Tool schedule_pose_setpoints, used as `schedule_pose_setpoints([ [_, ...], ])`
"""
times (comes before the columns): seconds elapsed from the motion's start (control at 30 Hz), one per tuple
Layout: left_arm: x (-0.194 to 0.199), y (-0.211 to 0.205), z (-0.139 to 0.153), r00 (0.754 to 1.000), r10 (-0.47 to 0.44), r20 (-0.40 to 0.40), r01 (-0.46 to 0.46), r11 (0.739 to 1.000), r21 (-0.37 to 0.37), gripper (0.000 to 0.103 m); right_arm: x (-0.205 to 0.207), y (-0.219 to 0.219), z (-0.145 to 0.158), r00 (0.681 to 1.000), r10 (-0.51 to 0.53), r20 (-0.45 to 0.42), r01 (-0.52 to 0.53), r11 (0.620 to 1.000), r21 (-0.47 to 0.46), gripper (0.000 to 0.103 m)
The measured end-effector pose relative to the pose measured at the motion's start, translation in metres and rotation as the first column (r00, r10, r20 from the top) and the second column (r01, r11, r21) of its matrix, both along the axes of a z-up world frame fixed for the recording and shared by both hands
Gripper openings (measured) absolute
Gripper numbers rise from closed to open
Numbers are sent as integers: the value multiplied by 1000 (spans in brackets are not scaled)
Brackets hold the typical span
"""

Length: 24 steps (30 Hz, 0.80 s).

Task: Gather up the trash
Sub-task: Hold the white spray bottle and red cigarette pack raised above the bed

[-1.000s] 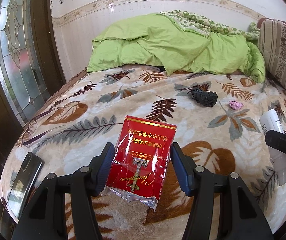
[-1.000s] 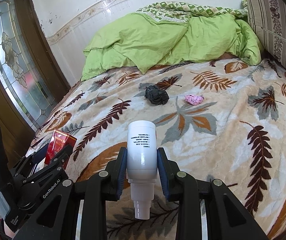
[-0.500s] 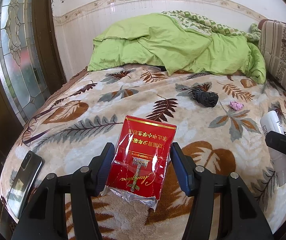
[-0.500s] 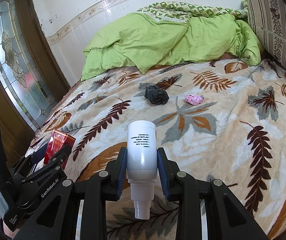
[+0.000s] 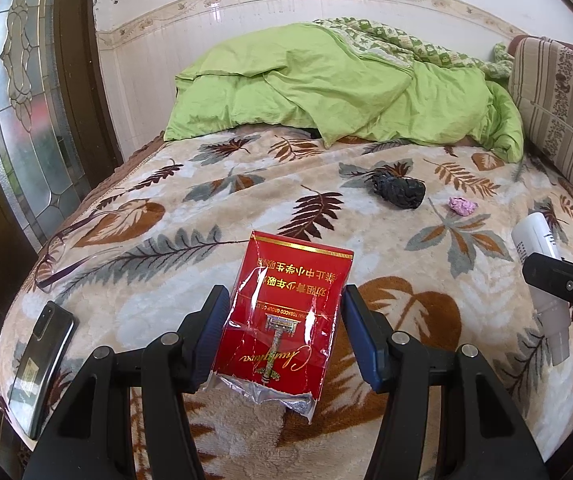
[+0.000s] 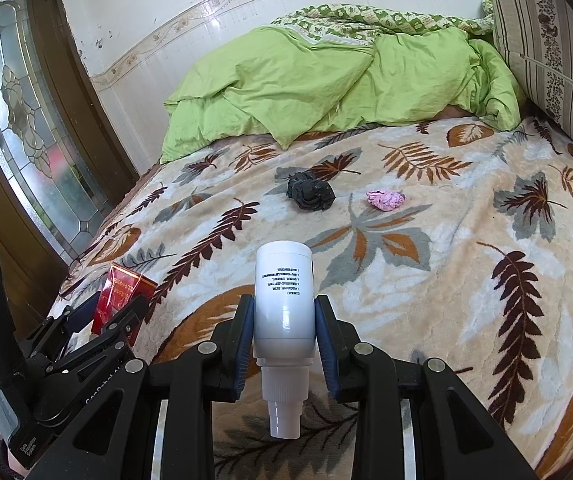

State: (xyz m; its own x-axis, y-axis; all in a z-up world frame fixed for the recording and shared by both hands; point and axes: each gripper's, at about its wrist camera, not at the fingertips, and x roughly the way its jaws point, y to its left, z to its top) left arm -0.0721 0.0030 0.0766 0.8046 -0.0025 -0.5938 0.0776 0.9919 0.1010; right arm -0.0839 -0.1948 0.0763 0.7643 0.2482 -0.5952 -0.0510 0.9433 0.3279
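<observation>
Nothing has changed in the last second: my left gripper [image 5: 282,336] still clamps the red cigarette pack [image 5: 286,312] and my right gripper [image 6: 284,340] the white bottle [image 6: 284,300] above the blanket [image 6: 446,280], so both wait for disposal.

The right claw [image 6: 284,334] squeezes a white bottle [image 6: 283,300], cap end toward the cam. Far ahead on the leafy blanket [image 6: 466,248]: a black wad [image 6: 310,191] & a pink wad [image 6: 385,199]. Off to the left, the left claw [image 6: 98,320] grips a red pack [image 6: 120,296].
</observation>
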Motion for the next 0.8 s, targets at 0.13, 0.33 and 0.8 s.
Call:
schedule_pose_setpoints([
  [0.13,1,-1,0,1000,-7,-4,7,1000,1,57,0,-2,0,1000,-3,0,3,1000,1,32],
  [0.33,1,-2,0,1000,-6,-5,6,1000,0,57,1,-2,0,1000,-3,0,3,1000,1,32],
  [0.8,0,-3,0,1000,-7,-5,7,1000,0,57,1,-2,1,1000,-3,0,3,1000,1,32],
])
